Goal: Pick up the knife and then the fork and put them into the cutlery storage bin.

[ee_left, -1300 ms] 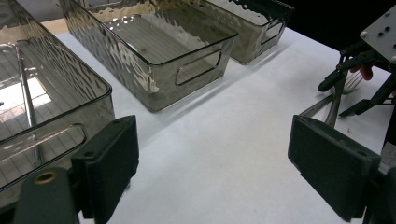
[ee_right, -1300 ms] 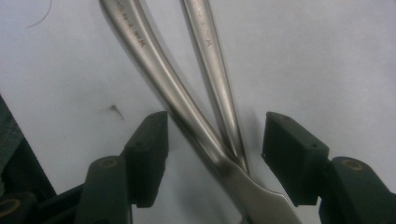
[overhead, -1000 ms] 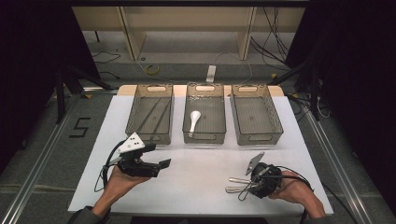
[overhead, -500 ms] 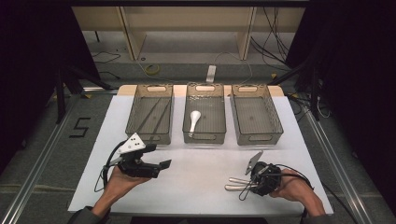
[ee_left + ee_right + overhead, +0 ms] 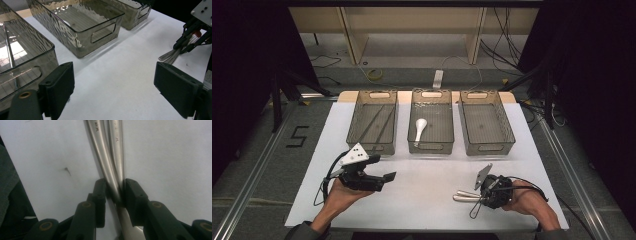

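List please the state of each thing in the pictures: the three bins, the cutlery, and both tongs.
Left bin: upright, holds two thin dark sticks.
Middle bin: upright, holds a white spoon.
Right bin: upright, nothing visible inside.
Metal cutlery: two pieces lying flat on the white table, side by side.
Right tongs: have just been closing, pads now pressing both handles.
Left tongs: open, nothing between them.

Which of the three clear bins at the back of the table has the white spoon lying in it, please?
The middle bin: the white spoon lies in it. The left bin holds thin dark sticks, and the right bin looks empty.
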Demonstrator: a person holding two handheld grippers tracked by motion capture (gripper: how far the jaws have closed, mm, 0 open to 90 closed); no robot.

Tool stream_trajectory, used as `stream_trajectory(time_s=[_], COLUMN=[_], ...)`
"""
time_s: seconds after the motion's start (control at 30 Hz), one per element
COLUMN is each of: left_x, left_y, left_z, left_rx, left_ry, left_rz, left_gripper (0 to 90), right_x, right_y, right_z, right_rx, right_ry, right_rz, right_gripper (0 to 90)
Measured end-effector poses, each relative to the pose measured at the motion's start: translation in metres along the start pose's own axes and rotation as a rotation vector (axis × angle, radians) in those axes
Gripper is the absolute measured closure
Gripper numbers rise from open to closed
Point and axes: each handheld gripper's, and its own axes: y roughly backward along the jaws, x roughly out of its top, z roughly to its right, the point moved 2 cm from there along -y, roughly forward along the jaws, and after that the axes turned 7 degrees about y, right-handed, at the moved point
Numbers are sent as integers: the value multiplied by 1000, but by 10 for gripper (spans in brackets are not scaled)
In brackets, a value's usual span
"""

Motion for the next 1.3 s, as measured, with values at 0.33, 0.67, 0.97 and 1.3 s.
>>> stream_trajectory(time_s=[0.33,0.67,0.97,1.3], left_x=[-1,0,0,0], left_y=[-1,0,0,1], left_z=[1,1,0,0], left_rx=[-8,-7,-11,-11], left_ry=[-3,-1,1,9], left_rz=[-8,-5,-4,10], left_gripper=[164,166,166,166], right_x=[2,3,4,5], right_y=[1,1,6,13], right_z=[-1,-2,-3,-1], right_rx=[-31,-40,-74,-113], right_ry=[74,105,108,94], right_rz=[-8,-10,2,35], right_gripper=[781,806,809,809])
